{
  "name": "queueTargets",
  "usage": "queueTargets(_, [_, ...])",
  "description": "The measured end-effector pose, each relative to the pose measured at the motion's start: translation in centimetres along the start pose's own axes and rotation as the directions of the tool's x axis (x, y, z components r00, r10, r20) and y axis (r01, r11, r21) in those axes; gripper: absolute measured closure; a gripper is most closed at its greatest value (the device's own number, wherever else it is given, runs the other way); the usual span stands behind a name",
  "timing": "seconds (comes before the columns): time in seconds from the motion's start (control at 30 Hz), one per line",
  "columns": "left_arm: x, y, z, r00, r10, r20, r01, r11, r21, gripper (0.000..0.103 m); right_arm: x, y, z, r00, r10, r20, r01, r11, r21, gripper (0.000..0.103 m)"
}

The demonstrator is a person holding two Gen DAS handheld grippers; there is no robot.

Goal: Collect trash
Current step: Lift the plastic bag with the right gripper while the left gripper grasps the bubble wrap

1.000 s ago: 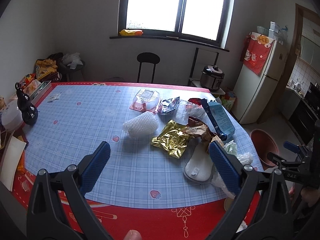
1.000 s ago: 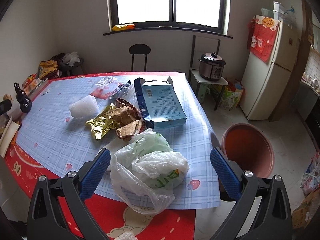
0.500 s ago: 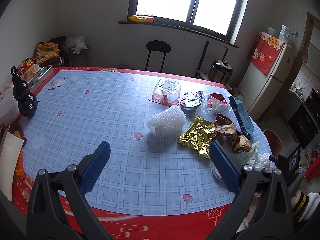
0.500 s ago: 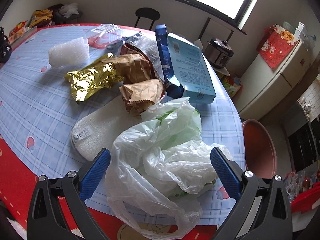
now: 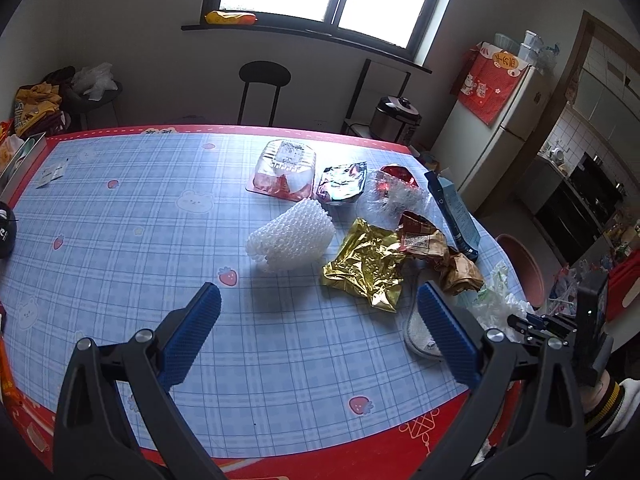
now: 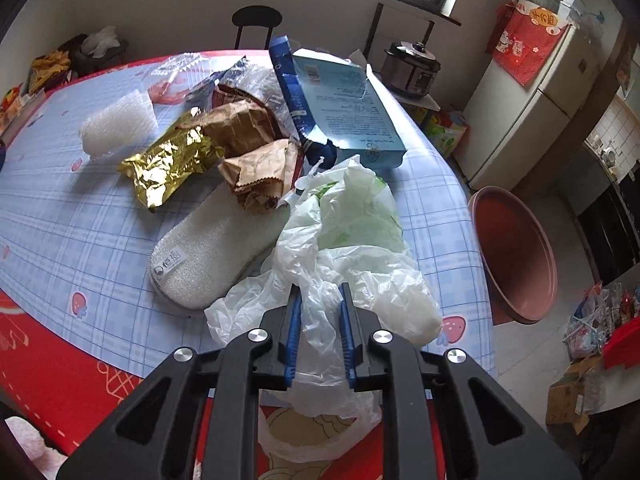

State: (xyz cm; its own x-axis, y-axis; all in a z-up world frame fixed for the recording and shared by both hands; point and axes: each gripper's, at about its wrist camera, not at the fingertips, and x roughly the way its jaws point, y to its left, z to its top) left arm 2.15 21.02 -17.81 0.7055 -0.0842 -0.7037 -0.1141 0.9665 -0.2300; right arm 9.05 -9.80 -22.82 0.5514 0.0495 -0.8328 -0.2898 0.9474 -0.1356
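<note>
Right gripper (image 6: 320, 322) closing on white plastic bag (image 6: 352, 240), film bunched between pads, presumably for lifting toward pink basin (image 6: 516, 256) just beyond table edge. Left gripper (image 5: 316, 336) spread wide, empty, well short of bag.

Black round stool (image 5: 264, 76) stands against the far wall, beyond the far edge of the table (image 5: 120, 208). Rice cooker (image 5: 395, 119) on a low stand off the table's far right corner. White fridge (image 5: 502, 128) farther right, red cloth (image 5: 494, 80) draped over its top. Yellow packet (image 5: 230, 17) on the windowsill.
</note>
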Motion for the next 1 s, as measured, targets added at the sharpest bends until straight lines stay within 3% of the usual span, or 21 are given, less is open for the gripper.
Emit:
queueTargets(0.07, [0.4, -0.2, 0.1, 0.999, -0.036, -0.001, 0.036, 0.999, 0.008, 0.010, -1.9, -0.4, 0.3, 0.999, -0.004, 0.040, 0.003, 1.000, 0.031, 0.087])
queueTargets(0.13, [1.0, -0.3, 0.2, 0.998, -0.055, -0.016, 0.055, 0.998, 0.020, 0.022, -3.5, -0.9, 0.6, 0.997, -0.008, 0.074, 0.004, 0.998, 0.059, 0.087])
queueTargets(0.33, [2.9, 1.0, 1.0, 0.998, -0.026, -0.050, 0.030, 0.997, 0.072, 0.028, -6.7, -2.0, 1.5, 0.986, -0.015, 0.166, -0.009, 0.990, 0.143, 0.087])
queueTargets(0.57, [8.3, 2.8, 4.0, 0.996, 0.018, -0.083, 0.001, 0.977, 0.215, 0.026, -6.9, -1.9, 1.7, 0.982, -0.006, 0.190, -0.029, 0.983, 0.179, 0.087])
queueTargets(0.8, [17.7, 4.3, 6.0, 0.983, 0.003, -0.186, 0.039, 0.974, 0.221, 0.022, -8.7, -2.8, 1.5, 0.977, -0.071, 0.200, 0.031, 0.980, 0.194, 0.087])
queueTargets(1.0, [21.9, 3.9, 5.5, 0.968, 0.012, -0.251, 0.048, 0.972, 0.231, 0.021, -9.6, -4.5, 1.5, 0.971, -0.122, 0.204, 0.068, 0.965, 0.254, 0.087])
